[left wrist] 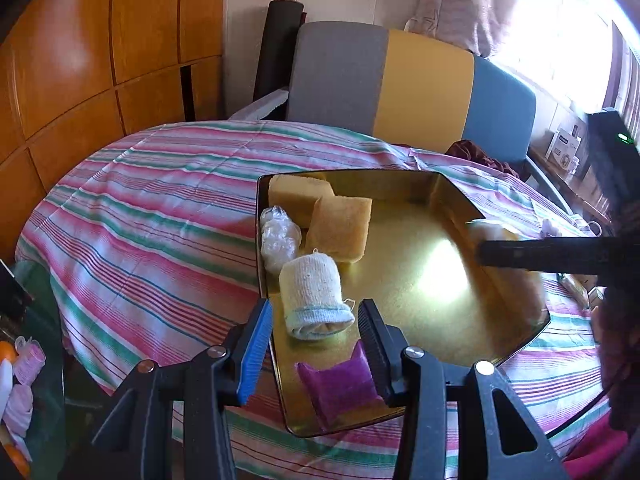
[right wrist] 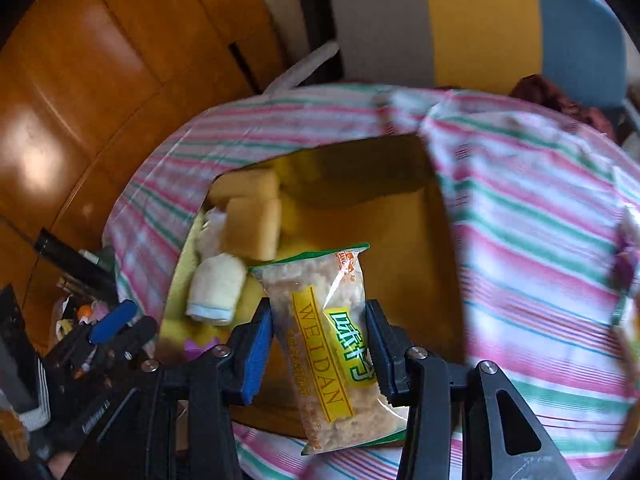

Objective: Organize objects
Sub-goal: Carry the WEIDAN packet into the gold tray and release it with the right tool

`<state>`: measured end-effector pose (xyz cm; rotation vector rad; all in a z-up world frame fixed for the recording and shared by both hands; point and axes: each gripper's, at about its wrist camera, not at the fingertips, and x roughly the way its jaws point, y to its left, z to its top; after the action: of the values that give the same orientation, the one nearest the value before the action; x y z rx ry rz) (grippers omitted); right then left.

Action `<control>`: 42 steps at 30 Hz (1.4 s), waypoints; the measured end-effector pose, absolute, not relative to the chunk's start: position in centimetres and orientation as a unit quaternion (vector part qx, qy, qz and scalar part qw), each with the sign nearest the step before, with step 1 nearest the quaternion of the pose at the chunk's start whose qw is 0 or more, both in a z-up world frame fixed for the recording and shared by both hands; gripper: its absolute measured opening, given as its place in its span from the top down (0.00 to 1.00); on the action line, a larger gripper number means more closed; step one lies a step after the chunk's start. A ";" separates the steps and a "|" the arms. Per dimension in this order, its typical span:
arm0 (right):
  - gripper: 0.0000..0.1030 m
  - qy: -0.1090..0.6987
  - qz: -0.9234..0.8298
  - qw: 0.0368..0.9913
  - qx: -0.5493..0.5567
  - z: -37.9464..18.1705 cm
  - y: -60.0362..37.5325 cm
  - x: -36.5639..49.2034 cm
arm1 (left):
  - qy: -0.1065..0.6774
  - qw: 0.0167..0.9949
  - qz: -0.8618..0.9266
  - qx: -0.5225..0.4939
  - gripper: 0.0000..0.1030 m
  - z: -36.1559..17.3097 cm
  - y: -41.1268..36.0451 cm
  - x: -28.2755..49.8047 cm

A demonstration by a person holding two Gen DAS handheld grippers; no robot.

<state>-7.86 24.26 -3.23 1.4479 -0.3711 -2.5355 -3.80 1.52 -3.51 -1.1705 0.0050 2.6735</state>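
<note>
Glossy gold metal tray on striped cotton cloth; inside, porous matt sponges, a ribbed knitted sock; above, a shiny crinkled plastic snack packet.

Both views are taken from wrist-mounted fisheye cameras angled steeply down along each claw. The shiny gold rectangular tray on the pink-and-green striped cloth-covered table is seen close up in both, the right view blurred.

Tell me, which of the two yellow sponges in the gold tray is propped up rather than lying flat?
The nearer sponge is propped up, tilted against the other sponge, which lies flat in the far corner of the tray.
</note>
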 end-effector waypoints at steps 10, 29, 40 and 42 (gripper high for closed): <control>0.56 -0.183 -0.810 0.099 0.548 -7.9 18.9 -13.5 | -0.021 0.095 0.909 -0.405 0.57 -4.4 -0.5 -4.4; 0.33 -0.137 -0.842 0.082 0.515 -7.8 16.3 -12.2 | -0.037 0.074 0.910 -0.406 0.57 -4.7 -2.1 -5.0; 0.28 0.000 -0.901 0.011 0.433 -3.7 17.6 -6.5 | -0.021 0.083 0.909 -0.407 0.57 -4.4 -0.7 -4.4; 0.27 0.016 -0.907 0.001 0.422 -3.3 17.8 -5.7 | -0.016 0.086 0.909 -0.407 0.57 -4.2 -0.2 -4.2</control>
<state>-5.74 17.79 -3.25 1.3237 0.0514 -2.8474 -4.21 -0.24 -4.23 -1.2128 -0.0471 2.7095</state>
